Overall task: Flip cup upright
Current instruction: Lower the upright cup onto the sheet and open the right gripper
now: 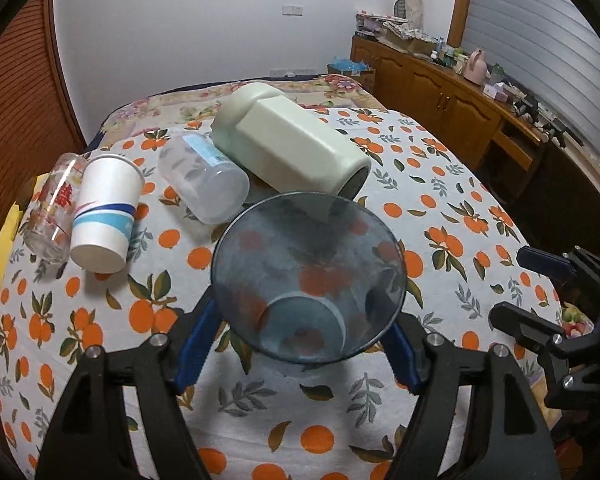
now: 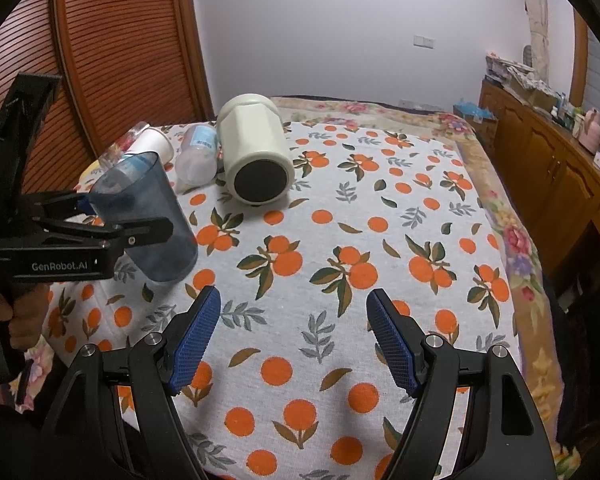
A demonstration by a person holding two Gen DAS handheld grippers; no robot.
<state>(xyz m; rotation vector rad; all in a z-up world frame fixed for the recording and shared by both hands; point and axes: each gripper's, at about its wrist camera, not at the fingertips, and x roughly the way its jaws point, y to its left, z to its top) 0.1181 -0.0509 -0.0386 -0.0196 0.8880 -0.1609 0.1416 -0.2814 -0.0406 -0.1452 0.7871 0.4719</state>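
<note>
The left gripper (image 1: 306,344) is clamped on the translucent blue cup (image 1: 308,280), which stands mouth-up and empty on the orange-print tablecloth (image 2: 340,240), just in front of the other vessels. Behind it a cream jar (image 2: 256,152) and a clear plastic bottle (image 1: 202,178) lie on their sides, while a paper cup (image 1: 104,216) and a glass tumbler (image 1: 54,208) sit mouth-down. The right gripper (image 2: 294,340) hovers over bare cloth, fingers wide apart and holding nothing.
</note>
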